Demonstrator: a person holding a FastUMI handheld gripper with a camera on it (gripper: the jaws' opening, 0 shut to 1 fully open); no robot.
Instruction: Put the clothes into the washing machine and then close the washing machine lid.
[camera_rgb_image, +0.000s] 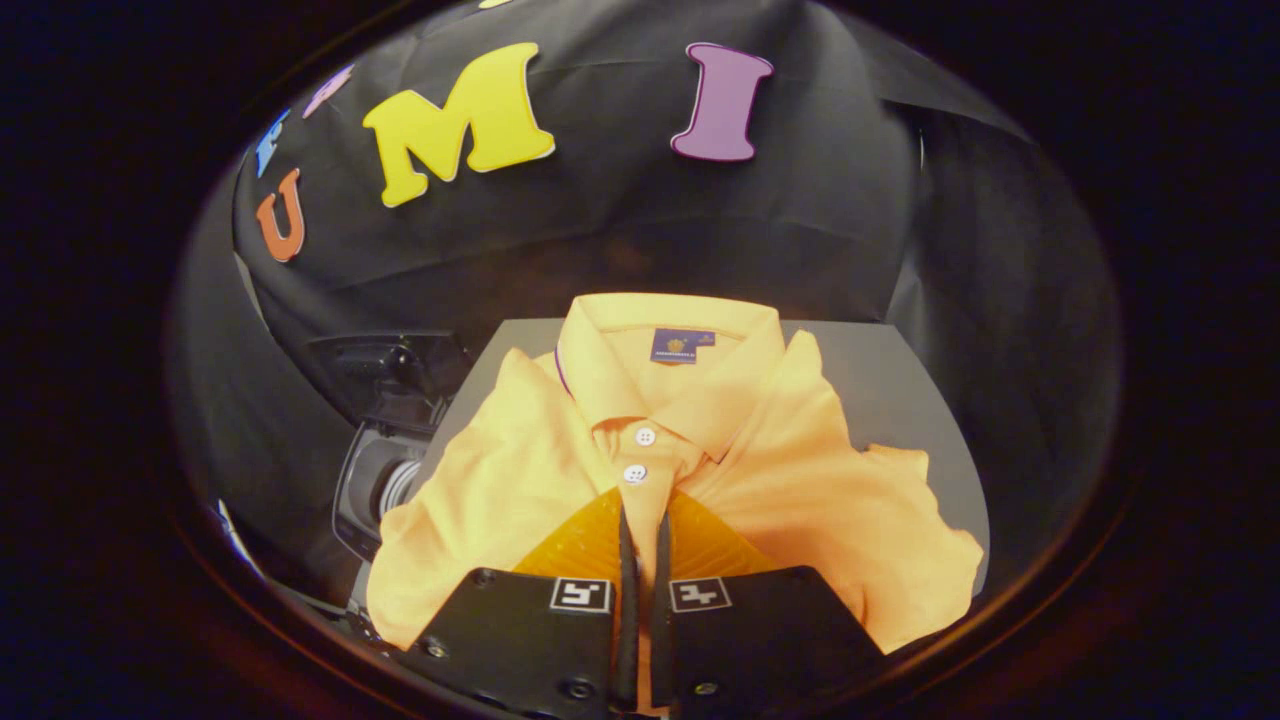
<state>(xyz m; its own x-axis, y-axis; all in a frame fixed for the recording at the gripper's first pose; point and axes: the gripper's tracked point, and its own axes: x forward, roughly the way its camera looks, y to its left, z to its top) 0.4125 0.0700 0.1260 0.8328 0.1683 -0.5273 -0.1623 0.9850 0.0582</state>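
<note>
One orange polo shirt (690, 470) is lying folded on a grey board (890, 380), collar pointing away from the gripper (643, 515) and hem end nearest, so its long axis is running straight ahead along the line of the fingers. The gripper is sitting over the near middle of the shirt, fingers drawn almost together with only a thin slot between them; a narrow strip of the placket fabric is showing in that slot, so the fingers appear to be pinching a fold of the shirt just below the lower button, though how firm the hold is I cannot tell. To the left of the board and lower down, a dark machine with a round glassy opening (385, 480) is standing, probably the washing machine; a dark raised panel (385, 375) above it may be its lid, standing open. The coming move is turning on this: the shirt is dead ahead and under the fingers, the opening off to the left. Count: shirt one, buttons showing two, collar label one, board one, machine one.
</note>
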